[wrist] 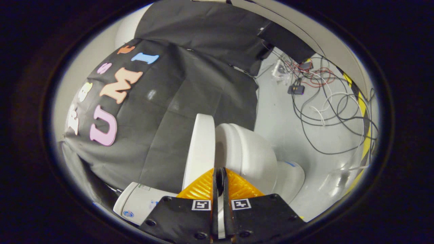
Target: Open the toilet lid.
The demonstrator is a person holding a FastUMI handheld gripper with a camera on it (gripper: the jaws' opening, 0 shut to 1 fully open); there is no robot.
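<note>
Grey booth floor [281, 112] runs away beyond the toilet, and the whole scene leans sideways because the person has the tool rolled over. Nearest, the hand-held gripper [220, 176] has its fingers drawn narrow, almost meeting, with only a slim slot left between them; the near edge of the toilet lid [200, 149] seems to sit in or just past that slot, though I cannot tell whether both fingers truly press on it. That pinch at the rim makes sense as the way to swing the lid on its hinge, and it looks already raised, standing apart from the bowl [251, 156] with a shadowed gap between them. Just beside the fingers lies the cistern [135, 203], against which the lid should come to rest. Behind everything hangs the black cloth wall [190, 88], close enough to limit the swing. Farther off, loose cables [325, 112] sprawl over the floor beside a yellow-and-black striped edge [362, 108].
</note>
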